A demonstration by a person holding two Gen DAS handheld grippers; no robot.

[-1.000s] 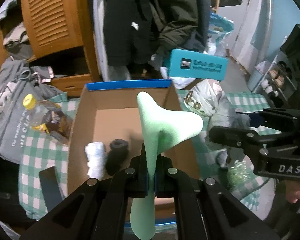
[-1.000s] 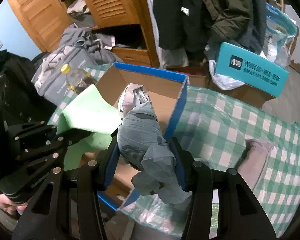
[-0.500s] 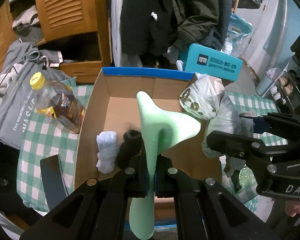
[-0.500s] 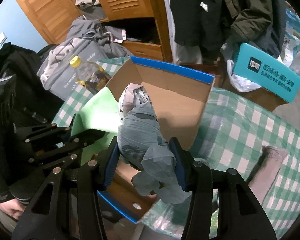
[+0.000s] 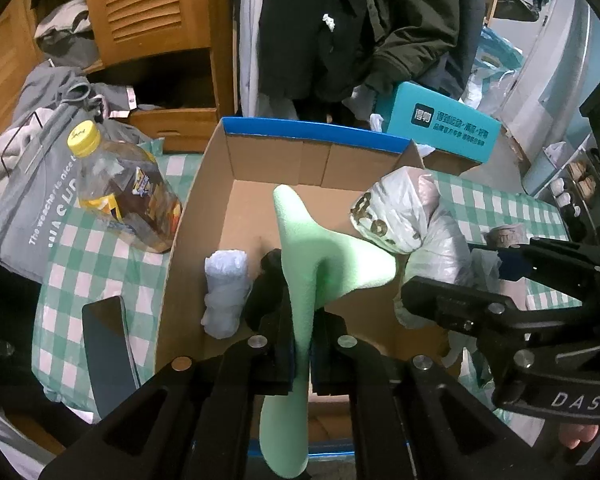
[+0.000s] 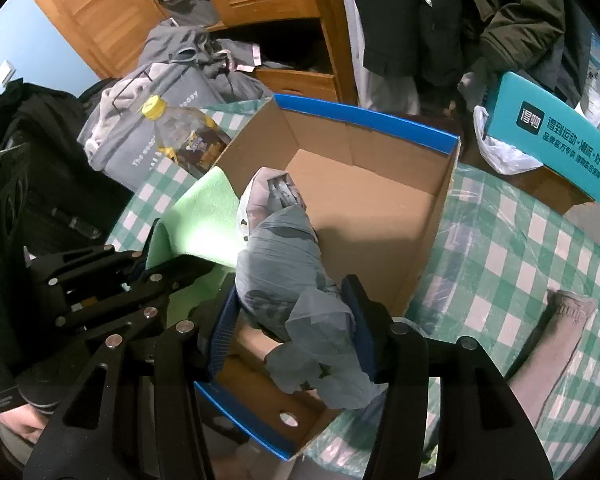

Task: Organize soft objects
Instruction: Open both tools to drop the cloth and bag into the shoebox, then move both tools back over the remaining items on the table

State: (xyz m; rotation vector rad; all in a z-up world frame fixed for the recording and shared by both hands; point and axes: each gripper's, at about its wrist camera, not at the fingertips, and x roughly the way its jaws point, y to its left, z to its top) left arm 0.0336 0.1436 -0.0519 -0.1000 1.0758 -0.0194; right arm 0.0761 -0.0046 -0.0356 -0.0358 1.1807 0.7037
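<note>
Green foam sheet (image 5: pixel 324 256), matte and finely pebbled, is standing pinched between the nearly closed jaws of the left gripper (image 5: pixel 302 344), hovering over the open cardboard box (image 5: pixel 188 216). Its upper part is flaring into a soft, curled wing, while its lower tail is hanging below the jaws, out of the frame's bottom edge. Inside the box, a white crinkly roll (image 5: pixel 225 292) is lying beside a dark rolled item (image 5: pixel 266 284), whose material is hard to make out because the foam is covering most of it.

Right gripper (image 6: pixel 294 320) is holding a grey plastic-wrapped bundle (image 6: pixel 284 264), glossy and wrinkled, over the box's near edge; its jaws are opening, with the bundle sitting between the blue pads, which are touching its sides. The bundle's far end is showing a printed white bag (image 5: pixel 392 216) around something striped that cannot be identified.

The box is plain brown corrugated board with a blue rim (image 6: pixel 364 118), resting on a worktop covered in a green-and-white checked cloth (image 6: pixel 512 240) under clear film. A clear bottle (image 5: pixel 120 192) with a yellow cap is lying against the box's left wall. A beige knitted sock-like piece (image 6: pixel 548 344) is lying on the cloth, partly cut off by the gripper's arm. A teal carton (image 5: pixel 440 128) is sitting beyond the box.
</note>
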